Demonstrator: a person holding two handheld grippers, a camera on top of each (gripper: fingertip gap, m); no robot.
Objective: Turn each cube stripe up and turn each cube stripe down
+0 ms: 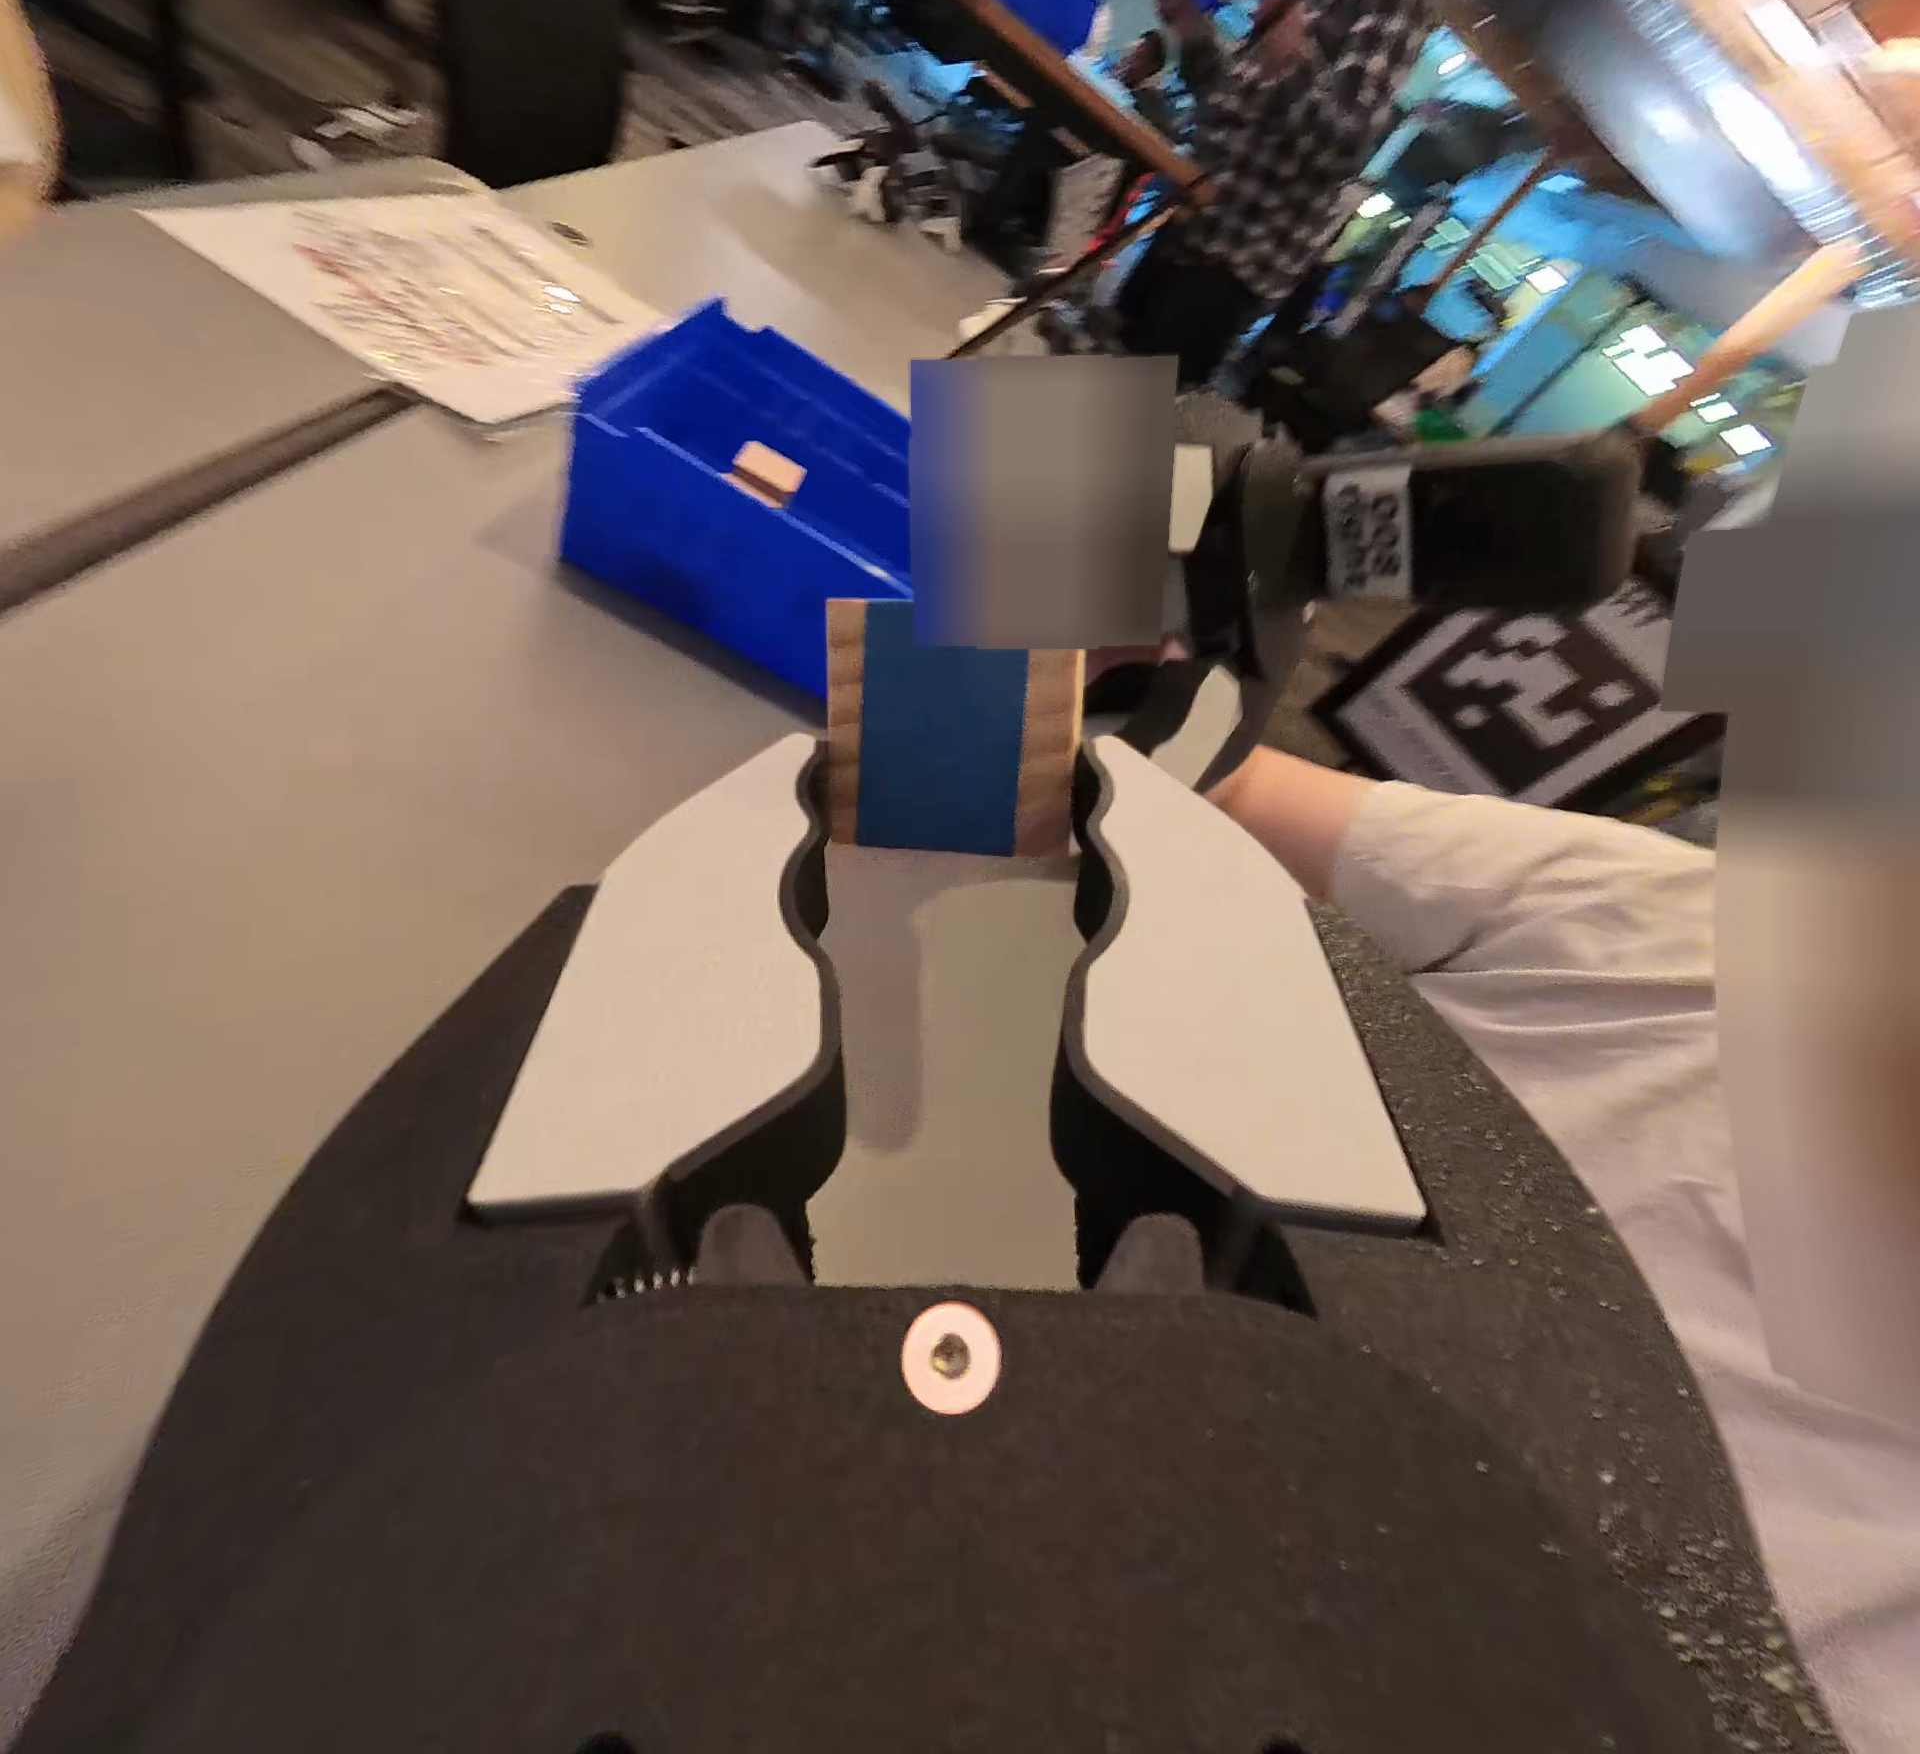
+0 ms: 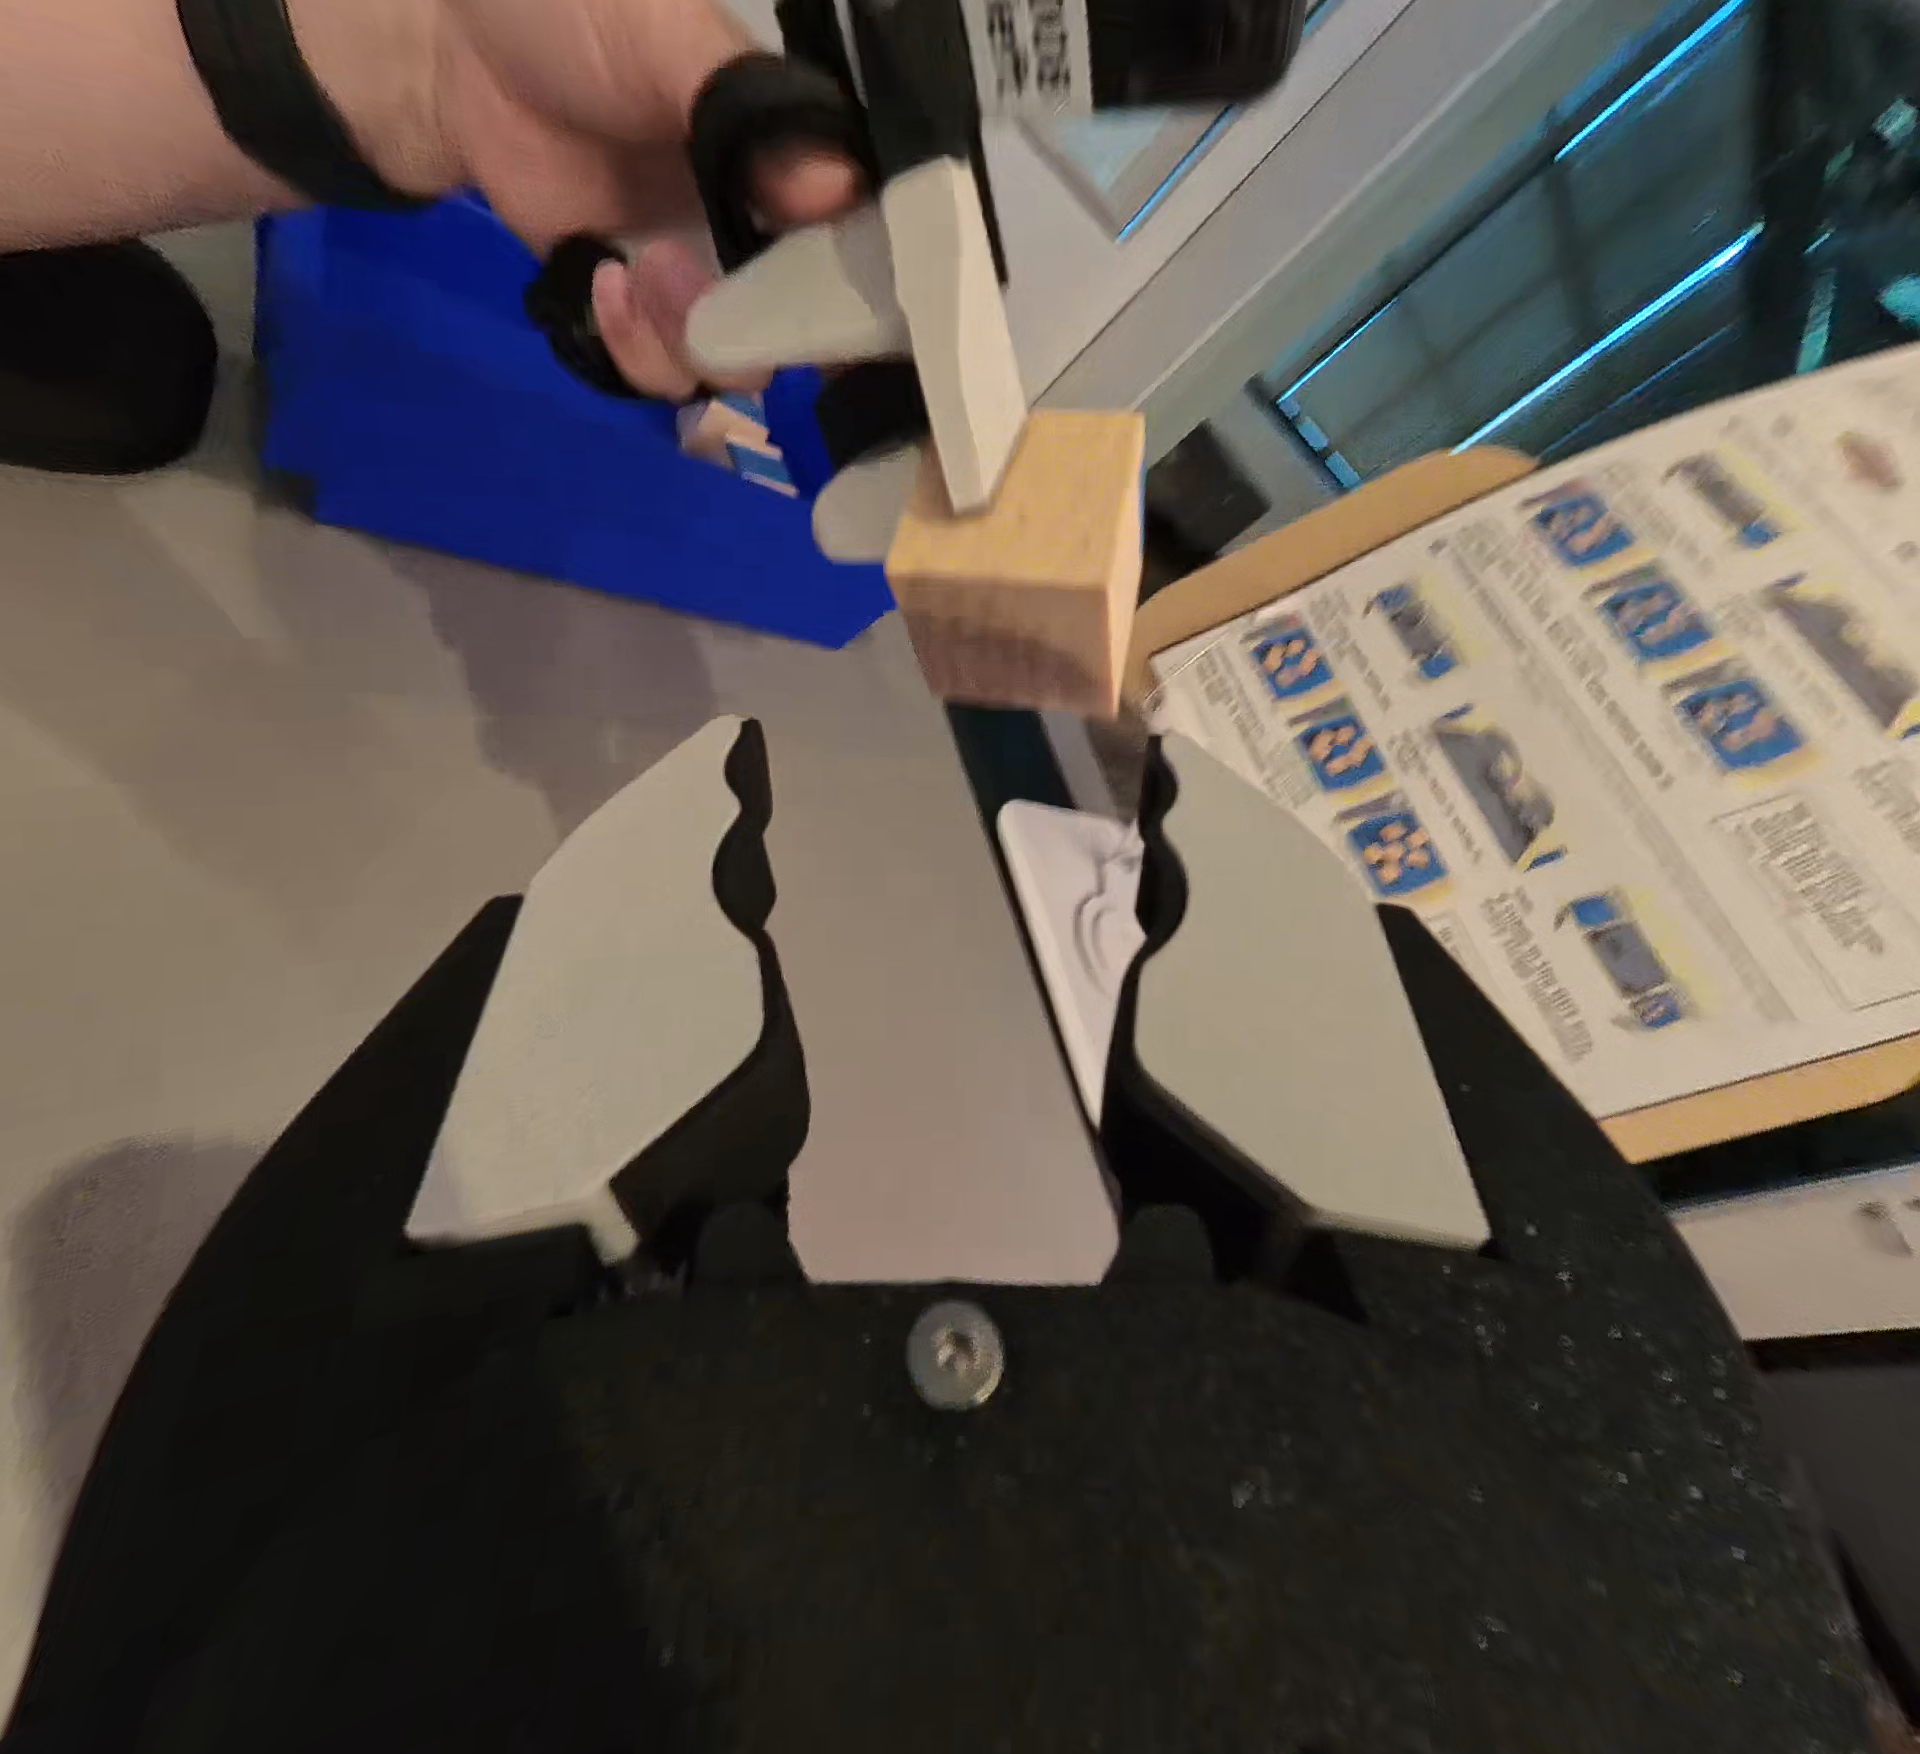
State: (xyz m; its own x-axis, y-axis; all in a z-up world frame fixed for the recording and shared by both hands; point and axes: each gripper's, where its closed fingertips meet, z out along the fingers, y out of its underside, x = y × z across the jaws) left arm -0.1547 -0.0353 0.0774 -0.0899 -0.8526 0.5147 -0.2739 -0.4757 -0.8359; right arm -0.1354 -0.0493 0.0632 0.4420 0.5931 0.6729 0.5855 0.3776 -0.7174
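My left gripper (image 1: pixel 953 748) is shut on a wooden cube (image 1: pixel 940 728) and holds it above the grey table (image 1: pixel 260 769). The cube's blue stripe faces the left wrist camera. In the right wrist view the same cube (image 2: pixel 1018 582) shows plain wood faces, pinched by the left gripper (image 2: pixel 909 509) in a person's hand. My right gripper (image 2: pixel 956 738) is open and empty, its tips just below and in front of the cube, apart from it. The right gripper also shows in the left wrist view (image 1: pixel 1205 717), beyond the cube to the right.
A blue bin (image 1: pixel 727 478) stands on the table behind the held cube, with another cube (image 1: pixel 769 470) inside; the right wrist view shows the bin (image 2: pixel 499 457) too. A printed sheet on a clipboard (image 2: pixel 1610 769) lies right. A white card (image 2: pixel 1070 904) lies by the table seam.
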